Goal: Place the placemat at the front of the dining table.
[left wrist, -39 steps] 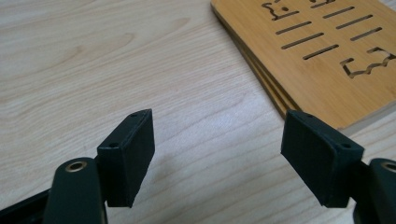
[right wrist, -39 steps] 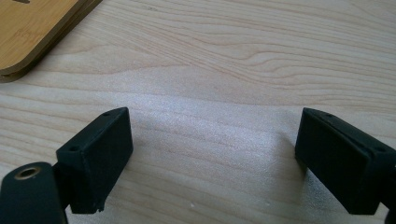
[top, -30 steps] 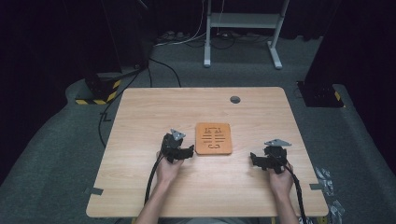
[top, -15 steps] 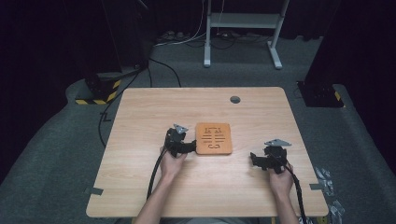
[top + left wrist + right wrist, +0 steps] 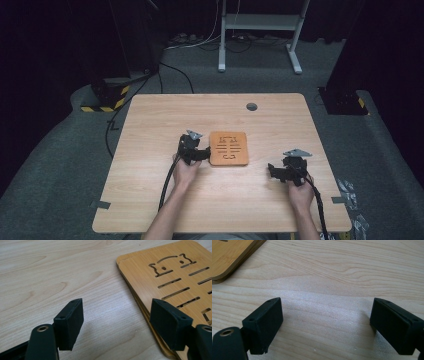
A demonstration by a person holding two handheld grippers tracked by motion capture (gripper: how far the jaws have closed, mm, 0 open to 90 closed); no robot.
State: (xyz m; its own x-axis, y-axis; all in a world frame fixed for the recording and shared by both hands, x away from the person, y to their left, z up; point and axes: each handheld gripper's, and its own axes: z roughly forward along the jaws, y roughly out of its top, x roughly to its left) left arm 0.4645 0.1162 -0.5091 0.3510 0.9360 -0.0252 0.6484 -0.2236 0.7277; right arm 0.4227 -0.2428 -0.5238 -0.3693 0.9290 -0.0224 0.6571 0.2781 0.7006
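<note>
A brown bamboo board [image 5: 228, 148] with cut slots lies flat near the middle of the wooden table [image 5: 150, 125]. My left gripper [image 5: 204, 154] sits at the board's left edge, jaws open. In the left gripper view [image 5: 117, 320] the edge of the bamboo board [image 5: 165, 272] runs between the jaws, close under one fingertip [image 5: 170, 325], and neither pad presses on it. My right gripper [image 5: 272, 171] rests to the right of the board, a little nearer me, apart from it. Its jaws [image 5: 324, 325] stand open over bare wood, with a corner of the board [image 5: 229, 255] farther off.
A small grey round cap [image 5: 251, 106] sits in the tabletop toward the far edge. Beyond the table, a white metal frame [image 5: 260, 30] and a yellow-black striped base [image 5: 106, 100] stand on the grey carpet. Cables trail from both grippers toward the near edge.
My left gripper has moved a little right and away from me, up to the board's left edge. The right gripper has stayed put.
</note>
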